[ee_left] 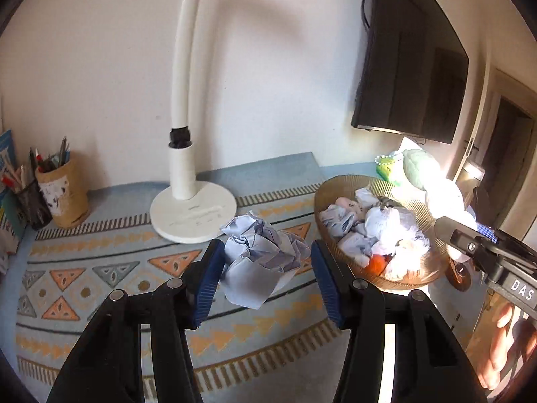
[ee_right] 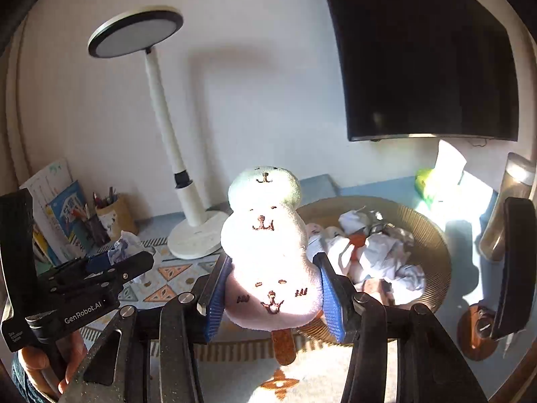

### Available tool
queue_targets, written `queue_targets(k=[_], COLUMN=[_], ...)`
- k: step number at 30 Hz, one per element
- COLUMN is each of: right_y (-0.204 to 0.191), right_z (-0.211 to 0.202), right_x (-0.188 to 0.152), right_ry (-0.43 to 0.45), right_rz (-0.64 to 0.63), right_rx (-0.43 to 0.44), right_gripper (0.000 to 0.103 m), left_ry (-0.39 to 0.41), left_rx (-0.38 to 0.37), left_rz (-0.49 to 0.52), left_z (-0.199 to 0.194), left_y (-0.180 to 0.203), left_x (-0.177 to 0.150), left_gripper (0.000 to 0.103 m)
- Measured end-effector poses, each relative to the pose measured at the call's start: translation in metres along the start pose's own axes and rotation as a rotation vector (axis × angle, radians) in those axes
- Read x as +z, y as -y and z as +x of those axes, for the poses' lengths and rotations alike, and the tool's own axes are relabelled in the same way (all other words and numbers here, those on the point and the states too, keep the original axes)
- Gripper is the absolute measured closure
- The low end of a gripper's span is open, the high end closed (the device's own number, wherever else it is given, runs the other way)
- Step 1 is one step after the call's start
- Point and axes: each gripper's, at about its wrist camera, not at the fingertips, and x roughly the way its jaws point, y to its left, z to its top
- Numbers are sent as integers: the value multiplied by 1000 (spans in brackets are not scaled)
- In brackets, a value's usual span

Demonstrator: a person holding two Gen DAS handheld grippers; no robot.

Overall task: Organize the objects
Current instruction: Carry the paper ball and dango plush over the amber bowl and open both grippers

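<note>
My left gripper (ee_left: 265, 275) is open, its blue pads on either side of a crumpled pale blue paper ball (ee_left: 260, 258) that lies on the patterned mat; whether the pads touch it I cannot tell. My right gripper (ee_right: 272, 295) is shut on a plush dango toy (ee_right: 268, 252), three stacked bear faces on a brown stick, held upright in front of the brown woven basket (ee_right: 433, 235). The basket (ee_left: 339, 184) holds several crumpled papers and small items. The left gripper also shows in the right wrist view (ee_right: 100, 262), by the paper ball (ee_right: 126, 245).
A white desk lamp (ee_left: 191, 215) stands behind the paper ball. Pen holders (ee_left: 63, 194) and books sit at far left. A dark monitor (ee_left: 409, 60) hangs at right. A green plush toy (ee_left: 416, 168) lies behind the basket. A tall jar (ee_right: 503, 208) stands at right.
</note>
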Motion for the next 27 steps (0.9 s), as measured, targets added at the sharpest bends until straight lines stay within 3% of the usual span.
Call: queue_targets(k=[3, 7, 14, 16, 19, 23, 27], right_y=[49, 102, 136, 141, 148, 148, 130], right_z=[9, 36, 75, 82, 89, 82, 65], right_x=[25, 36, 25, 21, 15, 11, 14], right_ry=[20, -29, -108, -127, -157, -158, -134], right_rz=[91, 189, 231, 240, 265, 275, 271], right_rx=[-127, -190, -209, -203, -168, -166, -120], right_gripper=[55, 55, 54, 52, 50, 50, 50], left_ry=[1, -28, -67, -81, -96, -99, -80], left_rx=[-63, -150, -229, -229, -233, -240, -183], left_rz=[63, 78, 89, 86, 45, 5, -19], left_z=[38, 91, 144, 152, 155, 141, 107], left_y=[42, 86, 130, 136, 130, 112, 81], left_x=[35, 61, 68, 65, 61, 57, 47], left_gripper=[52, 52, 52, 44, 6, 4, 4])
